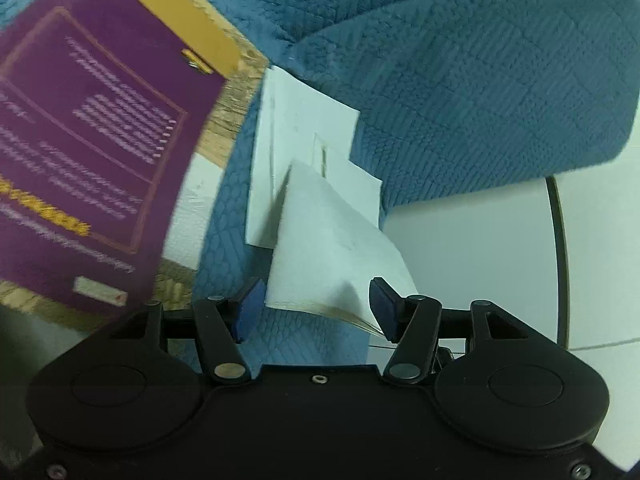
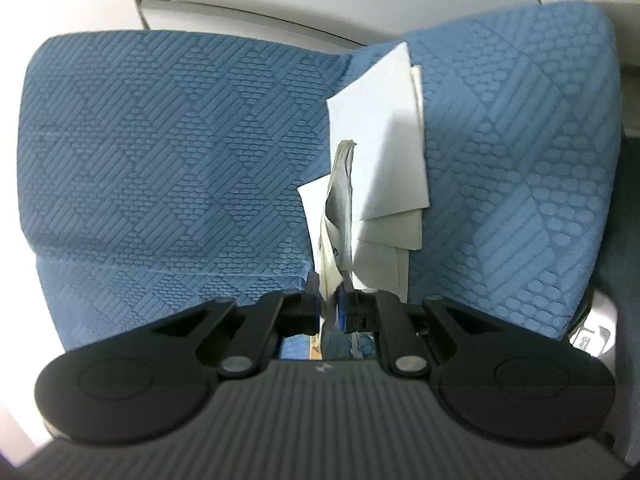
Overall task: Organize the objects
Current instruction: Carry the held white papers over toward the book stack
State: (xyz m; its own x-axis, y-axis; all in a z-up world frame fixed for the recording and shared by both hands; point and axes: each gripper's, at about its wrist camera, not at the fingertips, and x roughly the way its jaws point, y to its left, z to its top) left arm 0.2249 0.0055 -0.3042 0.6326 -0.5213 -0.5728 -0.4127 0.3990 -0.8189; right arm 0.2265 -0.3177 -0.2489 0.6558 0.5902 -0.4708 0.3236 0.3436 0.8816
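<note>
purple books (image 1: 92, 128): 1 | white paper sheets (image 1: 304, 140): about 3 | blue cushions (image 2: 180, 140): 2

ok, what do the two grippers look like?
Both match: a black body with two round housings, black linkage arms on silver pivot pins, and blue pads. Left gripper, right gripper. The right body shows a ribbed grey top. No cables, sleeves or hands visible.

This looks like a home living room. A sofa (image 2: 168, 152) fills most of both views, its seat and back cushions dressed in a blue quilted cover with a stitched diamond pattern. Loose white papers (image 1: 304, 148) lie on the seat. Beside the seat's edge stands a white round side table (image 1: 480, 248) with a dark rim, on pale floor. A purple book (image 1: 92, 140) lies over a wooden surface (image 1: 232, 116).
</note>
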